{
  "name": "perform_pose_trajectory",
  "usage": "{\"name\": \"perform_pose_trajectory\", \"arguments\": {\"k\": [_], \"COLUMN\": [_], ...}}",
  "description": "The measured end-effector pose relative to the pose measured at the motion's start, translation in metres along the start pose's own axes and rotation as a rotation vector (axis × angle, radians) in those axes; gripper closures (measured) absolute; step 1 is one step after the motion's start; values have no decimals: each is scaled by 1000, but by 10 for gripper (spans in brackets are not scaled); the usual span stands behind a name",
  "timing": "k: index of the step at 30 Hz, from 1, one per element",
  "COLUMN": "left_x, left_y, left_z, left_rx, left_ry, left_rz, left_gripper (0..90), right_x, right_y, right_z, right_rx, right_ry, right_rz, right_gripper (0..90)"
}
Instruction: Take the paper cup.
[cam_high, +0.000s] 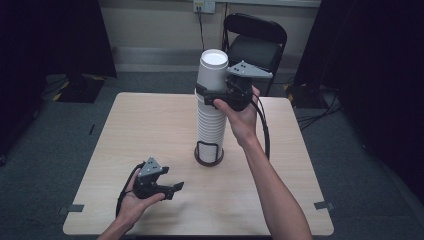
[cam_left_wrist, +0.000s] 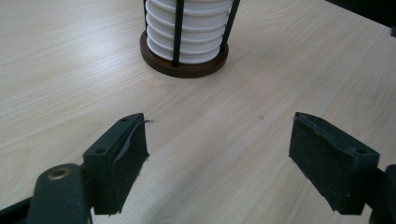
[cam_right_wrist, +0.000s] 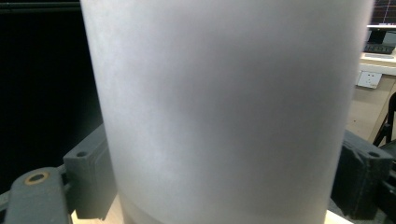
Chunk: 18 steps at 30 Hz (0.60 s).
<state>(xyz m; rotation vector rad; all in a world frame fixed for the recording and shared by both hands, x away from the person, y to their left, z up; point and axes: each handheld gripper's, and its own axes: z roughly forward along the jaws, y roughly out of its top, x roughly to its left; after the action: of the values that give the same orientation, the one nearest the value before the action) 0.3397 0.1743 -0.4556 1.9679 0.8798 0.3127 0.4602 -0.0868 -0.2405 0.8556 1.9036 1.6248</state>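
**Top cup gripped, stack waiting**

Nearest the lens, the left tongs (cam_left_wrist: 219, 163) gape wide over bare tabletop (cam_high: 150, 125), holding nothing, resting low at the near edge in an upturned palm. Right tongs (cam_high: 216, 95) are clamped on the top cup (cam_high: 212, 70), which sits inverted above the cup stack (cam_high: 210, 125) in its holder (cam_high: 208, 154) at mid-tabletop. Judging by this, the cup is gripped but not clearly parted from the stack; lifting clear and placing remain. Right forearm reaches forward, raised.

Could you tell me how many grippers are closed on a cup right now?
1: the right gripper, jaws on either side of the top cup of the stack. The left gripper is open near the table's front edge.
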Motion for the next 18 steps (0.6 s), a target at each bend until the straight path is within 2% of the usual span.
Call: {"name": "perform_pose_trajectory", "arguments": {"k": [13, 18], "left_x": [0, 0], "left_y": [0, 0], "left_z": [1, 1], "left_rx": [5, 6], "left_ry": [-1, -1], "left_rz": [-4, -3], "left_gripper": [192, 192], "right_x": [-1, -1], "right_y": [12, 16], "right_z": [-4, -4], "right_rx": [-45, -56], "right_ry": [11, 16], "right_rz": [22, 16], "right_gripper": [122, 123]}}
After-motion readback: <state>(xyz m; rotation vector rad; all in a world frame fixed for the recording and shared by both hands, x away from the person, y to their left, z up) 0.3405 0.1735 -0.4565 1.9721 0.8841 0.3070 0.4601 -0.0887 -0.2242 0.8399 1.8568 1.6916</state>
